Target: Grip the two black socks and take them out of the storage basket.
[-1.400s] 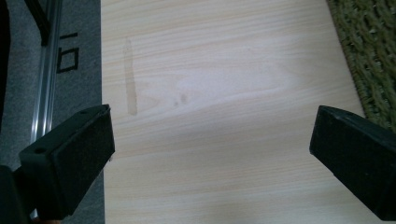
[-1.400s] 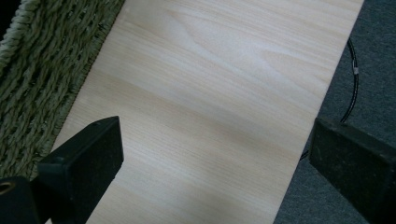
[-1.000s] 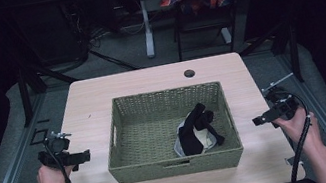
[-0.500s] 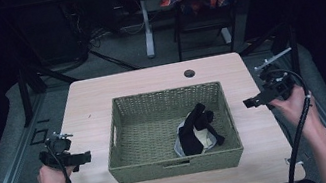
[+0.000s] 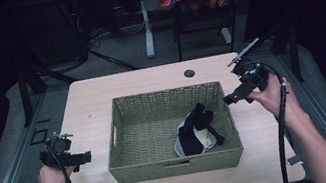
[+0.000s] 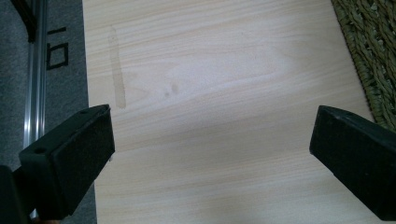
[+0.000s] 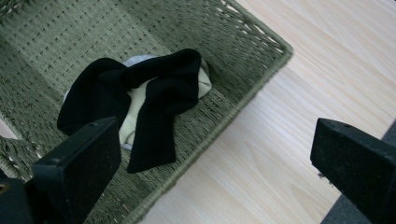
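1. The right tongs (image 5: pixel 230 98) are held spread and empty above the right rim of the olive-green woven rectangular basket (image 5: pixel 176 163), aimed at the crumpled black and cream cloth bundle (image 5: pixel 197 128) lying in the basket's right half.
2. The step is judged to be the approach; a descent past the rim and a pinch on a raised black fold are called for.
3. The left tongs (image 5: pixel 84 158) are spread, idle over the pale wooden surface (image 5: pixel 88 109) near its left edge, where open room is left.

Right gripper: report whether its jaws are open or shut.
Open. The right gripper has its two black jaws spread wide with nothing between them, aimed at the black and pale socks in the woven basket.
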`<state>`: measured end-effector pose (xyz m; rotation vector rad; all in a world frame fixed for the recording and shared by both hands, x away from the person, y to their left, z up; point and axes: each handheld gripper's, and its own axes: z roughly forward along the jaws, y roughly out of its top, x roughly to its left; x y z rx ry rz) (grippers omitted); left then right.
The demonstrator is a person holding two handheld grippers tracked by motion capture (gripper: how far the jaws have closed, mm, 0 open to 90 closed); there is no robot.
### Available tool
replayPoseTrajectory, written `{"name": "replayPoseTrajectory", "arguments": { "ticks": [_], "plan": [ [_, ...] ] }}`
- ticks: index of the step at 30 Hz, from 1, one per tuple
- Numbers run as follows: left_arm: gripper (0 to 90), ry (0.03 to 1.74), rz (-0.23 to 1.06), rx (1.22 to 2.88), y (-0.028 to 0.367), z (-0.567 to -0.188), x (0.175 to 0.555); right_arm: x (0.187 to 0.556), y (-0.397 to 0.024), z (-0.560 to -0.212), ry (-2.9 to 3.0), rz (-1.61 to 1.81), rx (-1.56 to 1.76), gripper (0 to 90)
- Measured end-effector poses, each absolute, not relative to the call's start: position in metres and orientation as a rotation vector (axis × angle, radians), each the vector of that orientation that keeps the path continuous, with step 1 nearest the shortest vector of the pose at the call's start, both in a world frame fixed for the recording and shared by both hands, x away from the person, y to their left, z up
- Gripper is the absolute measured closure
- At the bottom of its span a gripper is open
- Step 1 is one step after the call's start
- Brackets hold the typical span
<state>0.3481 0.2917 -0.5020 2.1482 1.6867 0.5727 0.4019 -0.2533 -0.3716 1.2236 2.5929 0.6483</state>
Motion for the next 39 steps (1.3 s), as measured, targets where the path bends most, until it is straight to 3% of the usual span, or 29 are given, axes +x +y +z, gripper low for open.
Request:
{"name": "replayPoseTrajectory", "arguments": {
  "ticks": [19,30,39],
  "plan": [
    [0.3,1.686,0.57,2.145,0.292,-0.503,0.348,0.426,-0.198,-0.414,2.749,0.542,1.133,2.9],
    [0.3,1.683,0.567,2.155,0.292,-0.503,0.349,0.435,-0.177,-0.45,2.831,0.435,1.099,13.7],
    [0.3,1.681,0.565,2.158,0.292,-0.504,0.349,0.441,-0.167,-0.47,2.84,0.344,1.122,16.9]
  ]
}}
